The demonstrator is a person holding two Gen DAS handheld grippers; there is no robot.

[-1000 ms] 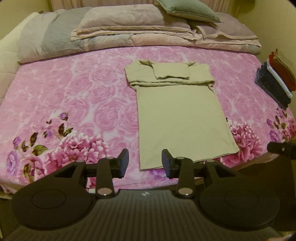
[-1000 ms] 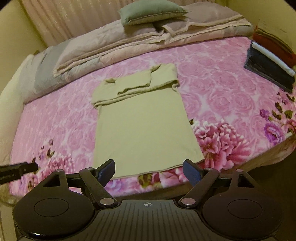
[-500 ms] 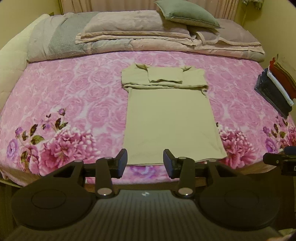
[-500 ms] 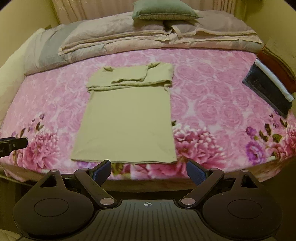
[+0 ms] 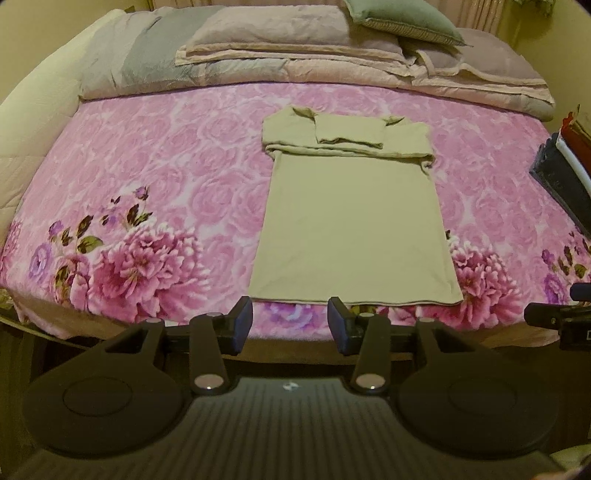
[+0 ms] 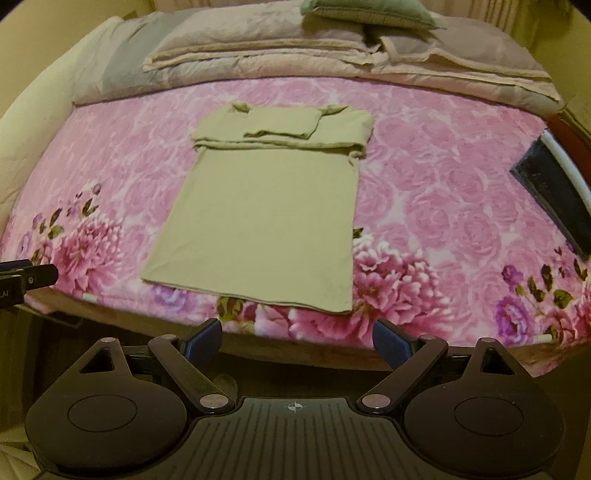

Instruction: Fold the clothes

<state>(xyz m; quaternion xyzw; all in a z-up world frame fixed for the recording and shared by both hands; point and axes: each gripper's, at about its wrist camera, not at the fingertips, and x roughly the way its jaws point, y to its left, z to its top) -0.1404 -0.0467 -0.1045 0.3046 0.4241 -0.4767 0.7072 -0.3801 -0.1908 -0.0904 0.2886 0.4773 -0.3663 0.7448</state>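
Note:
A beige shirt (image 5: 352, 221) lies flat on the pink flowered bed cover (image 5: 166, 177), its sleeves folded in across the top, its hem toward me. It also shows in the right wrist view (image 6: 266, 214). My left gripper (image 5: 290, 325) is open and empty, just short of the hem near its left half, off the bed's front edge. My right gripper (image 6: 297, 341) is open wide and empty, below the bed's front edge near the hem's right corner. The right gripper's tip shows in the left wrist view (image 5: 554, 317); the left gripper's tip shows in the right wrist view (image 6: 29, 278).
Folded quilts (image 5: 295, 48) and a green pillow (image 5: 406, 18) are piled along the head of the bed. A stack of folded dark, white and red clothes (image 5: 565, 166) sits at the right edge of the bed. Yellow walls stand on both sides.
Both grippers have pulled back from the bed and toward its middle; the shirt now lies straight ahead of each. The shirt has not moved. Both grippers stay open.

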